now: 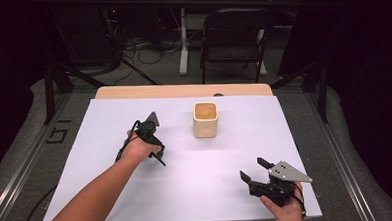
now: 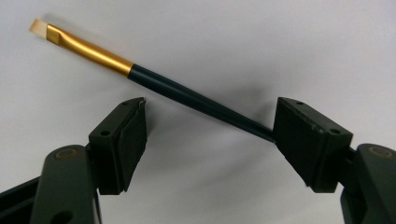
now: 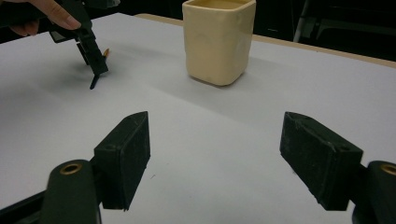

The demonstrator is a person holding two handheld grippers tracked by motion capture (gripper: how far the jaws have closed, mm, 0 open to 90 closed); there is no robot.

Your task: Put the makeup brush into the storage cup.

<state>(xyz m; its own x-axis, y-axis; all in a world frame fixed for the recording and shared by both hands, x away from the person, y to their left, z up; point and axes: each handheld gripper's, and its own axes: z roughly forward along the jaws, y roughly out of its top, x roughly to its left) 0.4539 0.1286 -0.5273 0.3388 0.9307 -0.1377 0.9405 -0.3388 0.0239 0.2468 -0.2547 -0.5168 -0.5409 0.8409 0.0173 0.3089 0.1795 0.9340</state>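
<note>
From above we've got the left gripper pointing down at the white table, a bit left of the middle; we can barely make out anything under it from up there, just a thin dark tip poking out near the jaws. The left gripper view sorts that out: it's a paintbrush lying flat on the table, pale bristles and gold collar toward the upper left of that view, dark handle running down to the right; the jaws stand wide open on either side of it, and the thin end of the handle slips behind one jaw, though we can't tell if it's actually touching. Nothing is squeezed.

The right gripper sits near the front right corner, well apart from the brush; its own view shows its jaws spread wide with bare table between them. That view also gives us a side look at the cream cup, upright, and at the left gripper farther off to the left; the high view lets us see down into the cup, standing toward the far middle, right of the left gripper.
</note>
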